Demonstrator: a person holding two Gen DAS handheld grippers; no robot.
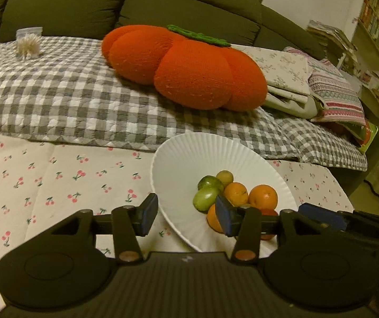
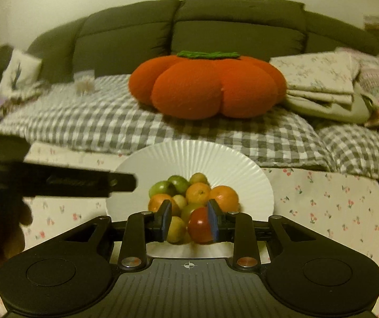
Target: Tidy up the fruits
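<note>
Sitting piled together on the white fluted plate [image 2: 189, 159], green fruits [image 2: 160, 188] at the left, oranges [image 2: 224, 197] at the right and a red tomato-like fruit [image 2: 198, 225] at the front suggest the gathering is largely done; no loose fruit shows on the cherry-print tabletop [image 1: 57, 175], so little seems left. The left gripper [image 1: 186, 216] hovers at the plate's left rim, jaws wide apart and empty. The right gripper [image 2: 189, 218] has its jaws apart around the red fruit, which sits against the right pad; whether they grip it I cannot tell.
</note>
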